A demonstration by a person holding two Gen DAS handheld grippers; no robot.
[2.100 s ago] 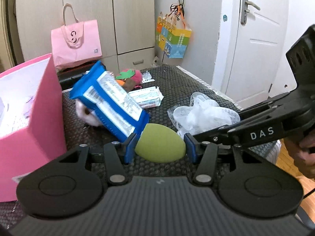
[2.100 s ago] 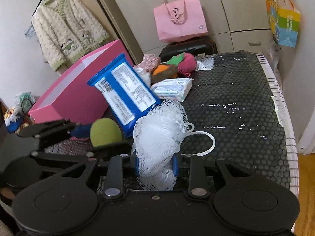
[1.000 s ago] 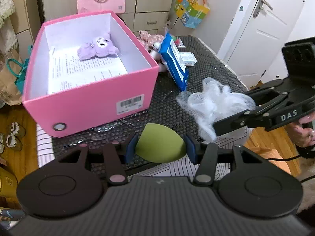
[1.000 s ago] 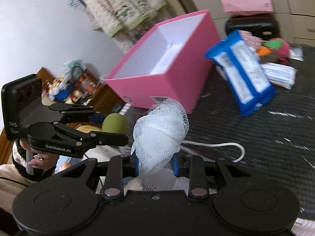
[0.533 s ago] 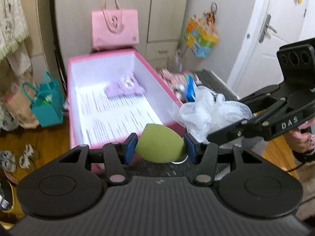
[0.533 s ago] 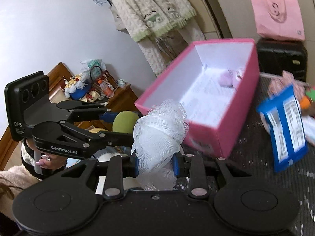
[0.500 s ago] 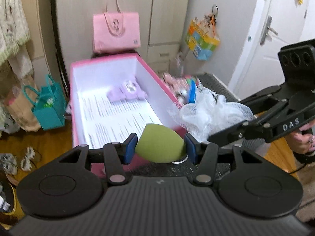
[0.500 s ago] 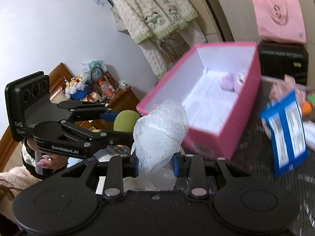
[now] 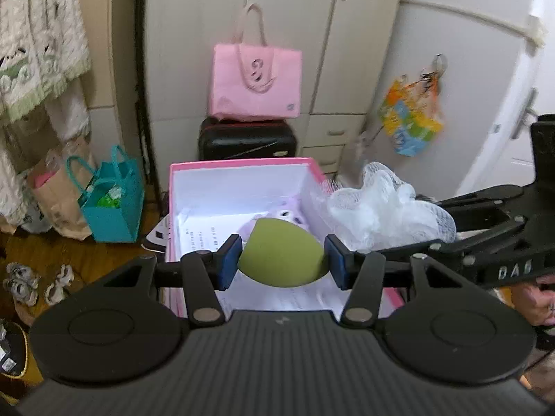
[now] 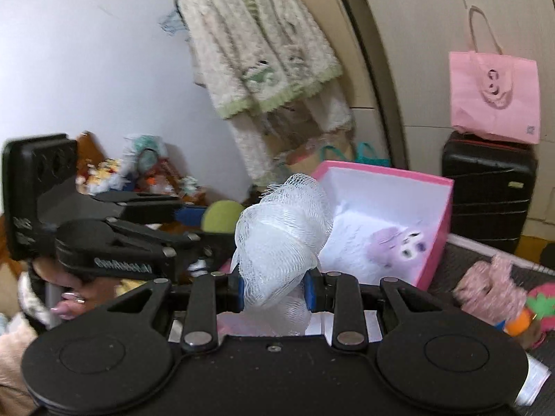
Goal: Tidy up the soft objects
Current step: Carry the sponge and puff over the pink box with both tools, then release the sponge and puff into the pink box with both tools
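My left gripper (image 9: 282, 260) is shut on a green egg-shaped sponge (image 9: 282, 253), held over the near end of the open pink box (image 9: 239, 164). My right gripper (image 10: 275, 287) is shut on a white mesh bath puff (image 10: 281, 232), just at the box's (image 10: 440, 228) near left corner. In the left wrist view the puff (image 9: 378, 208) hangs beside the box's right wall, with the right gripper's arm behind it. A purple plush toy (image 10: 399, 242) lies inside the box on printed white paper. The sponge (image 10: 222, 220) shows left of the puff in the right wrist view.
A black suitcase (image 9: 248, 140) with a pink tote bag (image 9: 255, 81) on top stands behind the box. A teal bag (image 9: 111, 204) and a brown paper bag sit on the wooden floor at left. A pink fuzzy item (image 10: 492, 287) and a strawberry toy (image 10: 539, 312) lie on the dark mat (image 10: 468, 256).
Both grippers have swung over toward the pink box and risen, still gripping the sponge and the puff. The box now lies lengthwise straight ahead of the left gripper, with the sponge over its near end.
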